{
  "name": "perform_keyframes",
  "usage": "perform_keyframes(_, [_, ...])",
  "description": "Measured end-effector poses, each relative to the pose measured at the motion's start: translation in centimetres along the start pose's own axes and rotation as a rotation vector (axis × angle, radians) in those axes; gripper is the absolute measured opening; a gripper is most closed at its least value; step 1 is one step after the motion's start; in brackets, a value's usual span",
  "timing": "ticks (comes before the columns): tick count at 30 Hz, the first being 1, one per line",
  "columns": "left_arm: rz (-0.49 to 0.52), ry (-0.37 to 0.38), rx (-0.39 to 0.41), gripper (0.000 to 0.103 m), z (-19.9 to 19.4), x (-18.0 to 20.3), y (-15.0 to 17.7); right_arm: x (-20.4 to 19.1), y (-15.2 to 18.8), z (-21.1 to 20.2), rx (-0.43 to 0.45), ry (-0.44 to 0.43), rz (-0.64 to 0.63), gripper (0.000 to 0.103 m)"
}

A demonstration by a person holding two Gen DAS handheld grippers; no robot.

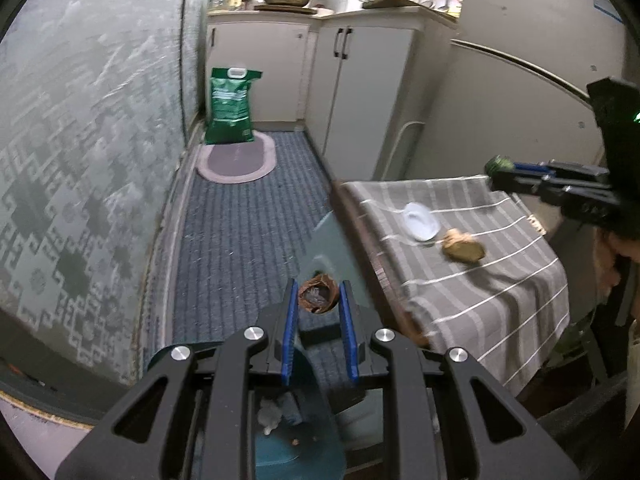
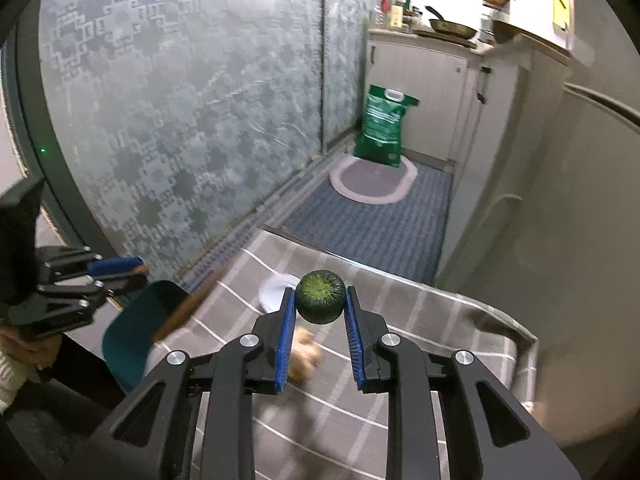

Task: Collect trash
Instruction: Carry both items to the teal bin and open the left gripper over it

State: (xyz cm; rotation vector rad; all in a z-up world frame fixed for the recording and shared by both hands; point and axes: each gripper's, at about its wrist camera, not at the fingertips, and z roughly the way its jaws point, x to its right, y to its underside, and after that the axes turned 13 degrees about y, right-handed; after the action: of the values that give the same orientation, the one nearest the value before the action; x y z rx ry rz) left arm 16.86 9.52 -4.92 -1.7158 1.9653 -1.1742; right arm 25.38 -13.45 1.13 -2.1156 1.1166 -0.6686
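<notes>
R gripper (image 2: 320,300) clamps a green ball (image 2: 320,297), frame centre, lifted off the striped cloth (image 2: 440,320). L gripper (image 1: 319,300) pinches a teal dustpan's brown handle (image 1: 318,295). Left: white lid (image 1: 419,222) and tan scrap (image 1: 463,246), centre-right on cloth.

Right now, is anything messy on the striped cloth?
Yes. A crumpled brown scrap and a white lid lie loose on the striped cloth, beside each other. The right gripper holds a green ball.

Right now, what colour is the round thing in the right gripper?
Dark green, with a lighter yellow-green centre. The round thing shows best in the right wrist view, between the right gripper's blue pads.
</notes>
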Motion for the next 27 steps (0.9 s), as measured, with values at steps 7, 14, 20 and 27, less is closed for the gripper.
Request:
perform_keyframes(7, [-0.039,-0.052,-0.042,0.022,-1.0,-3.5,1.8,-4.4,-2.2,-0.2,0.027,-0.084,-0.031,0.024])
perform_keyframes(14, [-0.048,-0.084,-0.136,0.022,0.2,-5.7,3.8,-8.5,-3.6,-0.2,0.037,-0.156,-0.070,0.024])
perform_keyframes(20, [-0.034,-0.115,-0.202,0.022,1.0,-6.7,5.0,-11.6,-4.0,0.1,0.024,-0.204,-0.112,0.024])
perform_keyframes(27, [-0.039,-0.135,-0.236,0.023,1.3,-8.0,6.0,-15.8,-3.7,0.6,-0.012,-0.245,-0.191,0.024])
